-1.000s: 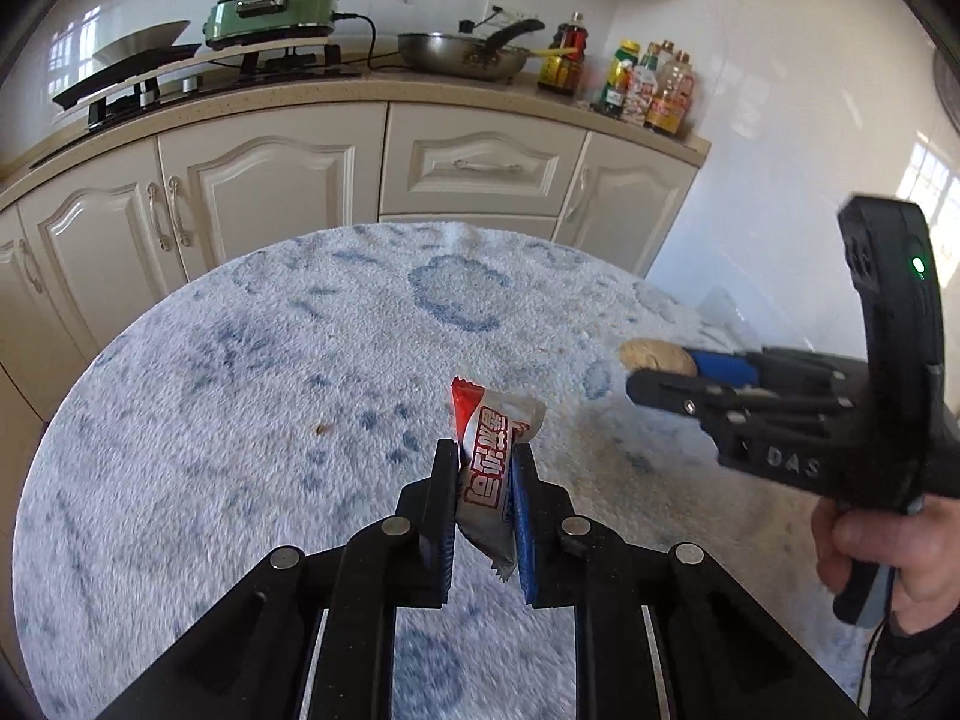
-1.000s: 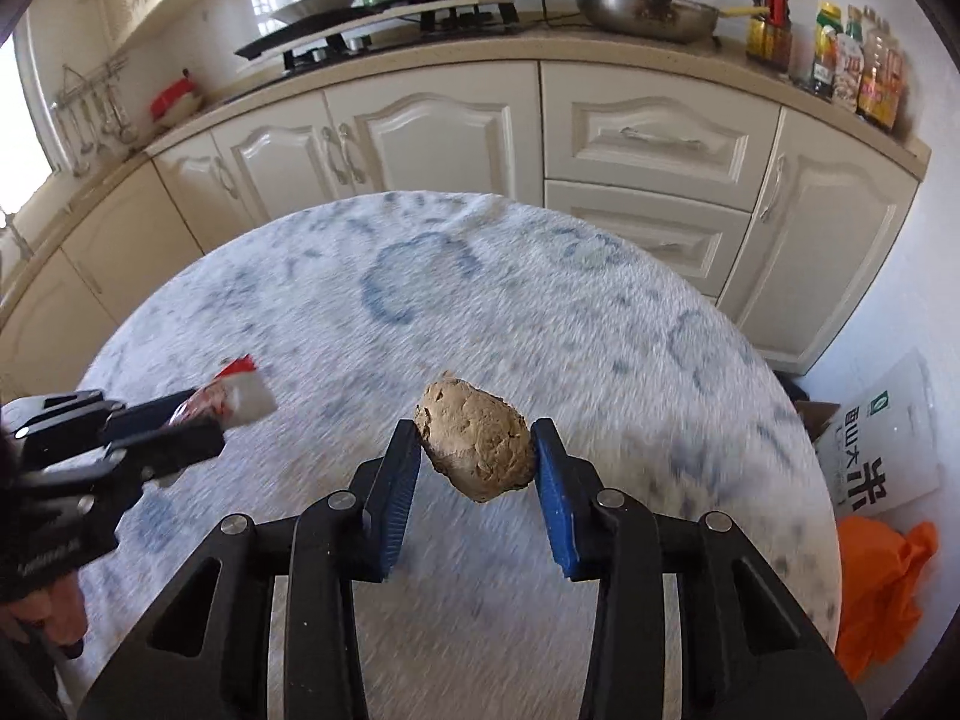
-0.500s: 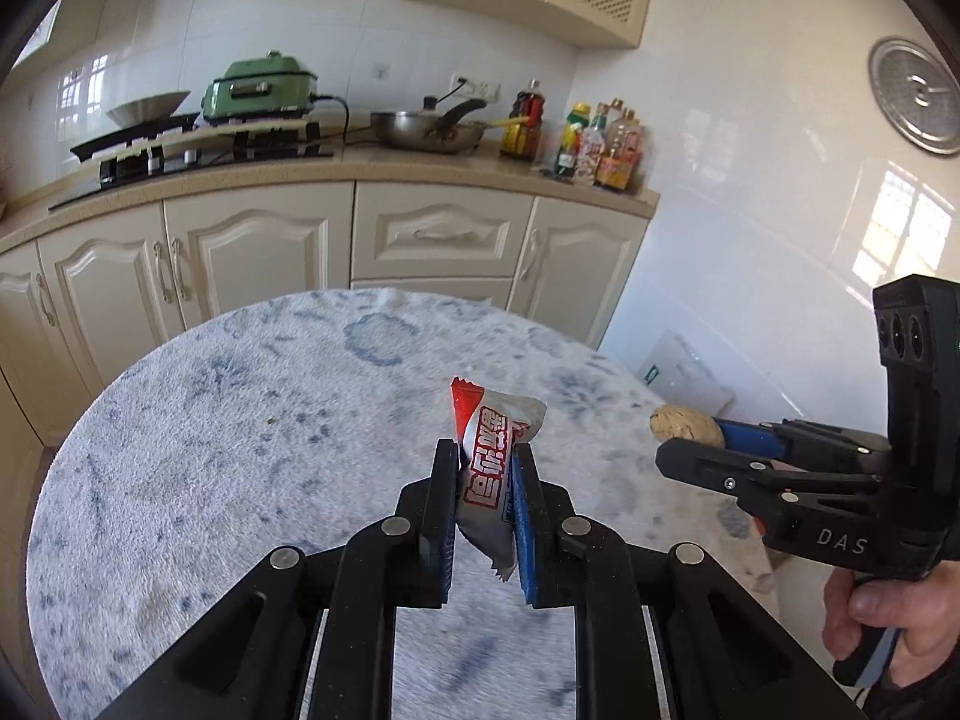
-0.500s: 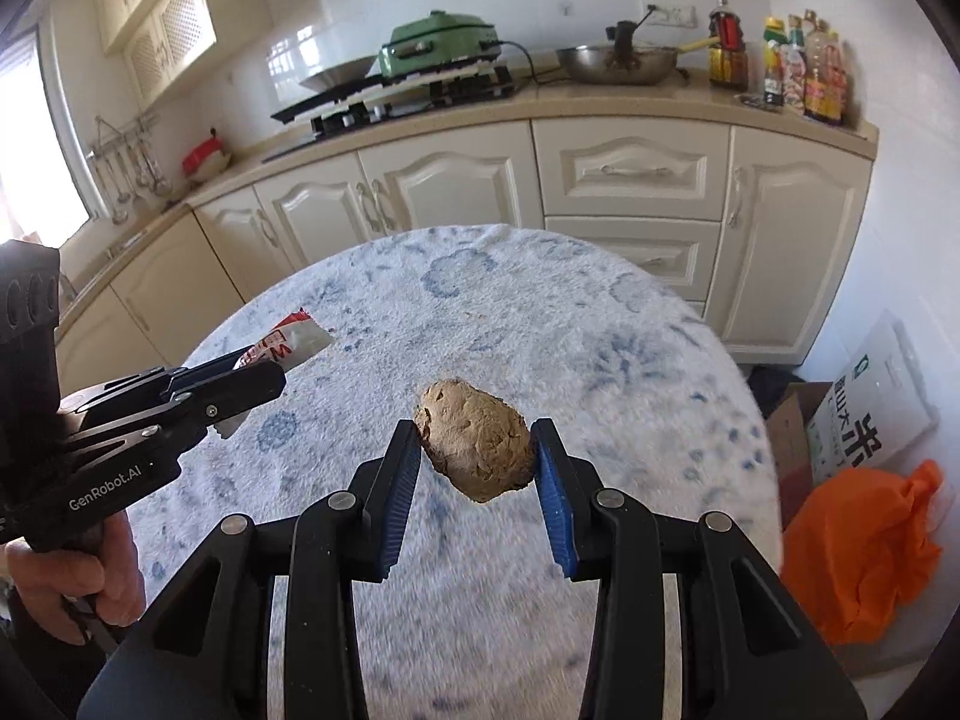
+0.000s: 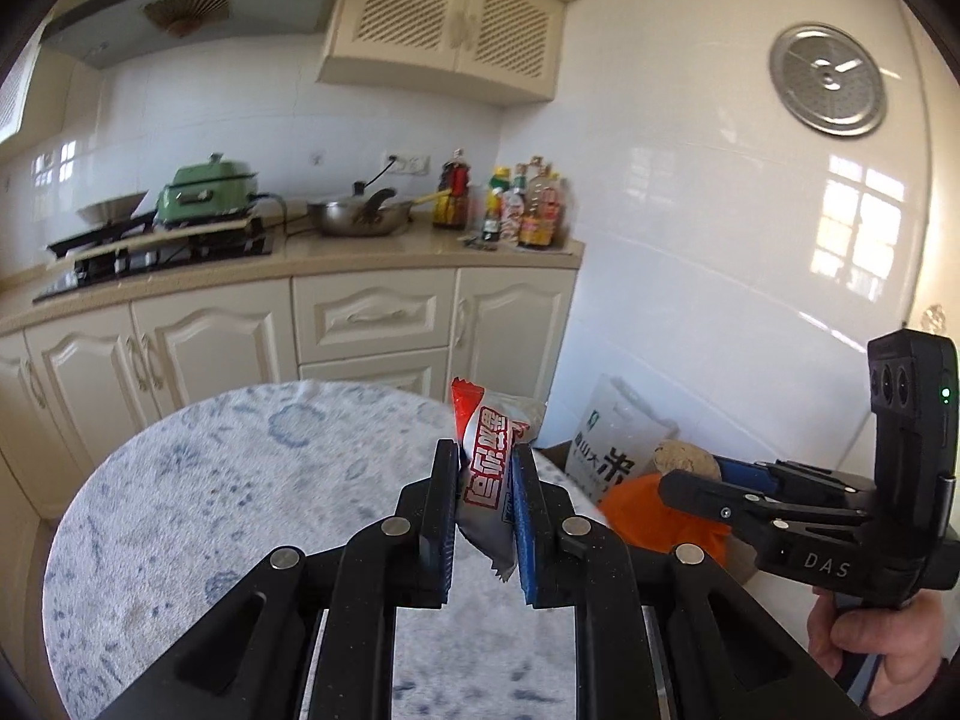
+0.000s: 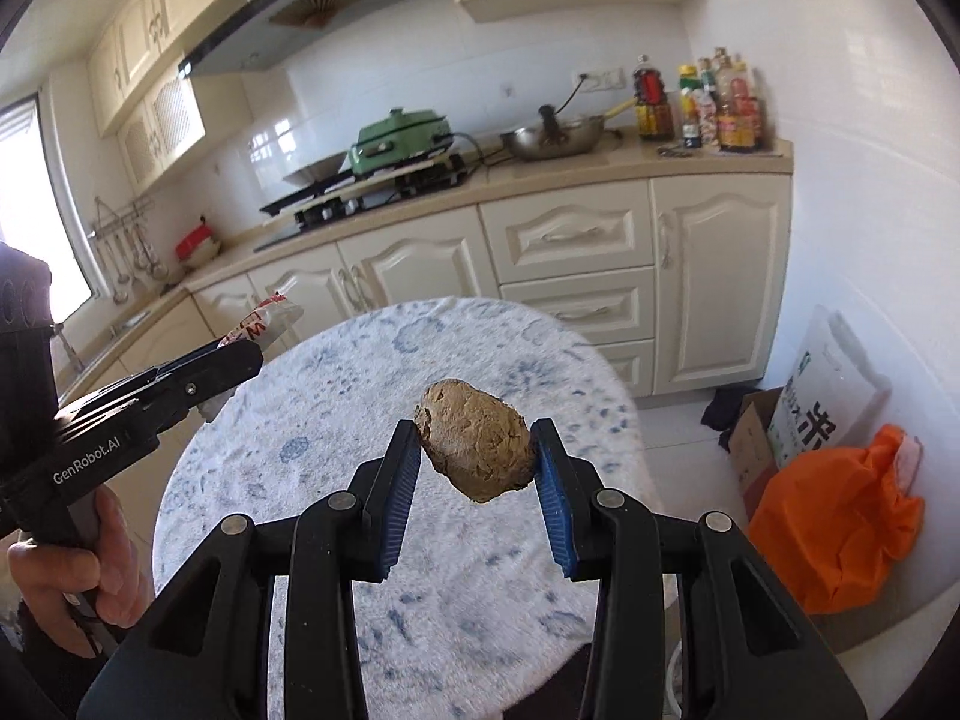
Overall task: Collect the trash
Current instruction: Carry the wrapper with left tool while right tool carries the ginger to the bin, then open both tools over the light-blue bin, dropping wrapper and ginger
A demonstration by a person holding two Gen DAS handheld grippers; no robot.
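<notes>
the left gripper [image 5: 483, 468] is pinched tight on a red and white snack wrapper [image 5: 489, 468] held above the round table [image 5: 210, 492], while the right gripper [image 6: 477, 456] clamps a brown lump [image 6: 474, 441] between its blue pads. off the table's right side, an orange bag [image 6: 840, 510] sits on the floor beside a cardboard box [image 6: 753, 444].

There were two grippers, the left gripper [image 5: 483, 501] and the right gripper [image 6: 477, 501]. Each held one piece of trash: one red-and-white wrapper [image 5: 489, 468] and one brown lump [image 6: 474, 447]. One orange bag [image 6: 840, 516] lay right of the right gripper.
</notes>
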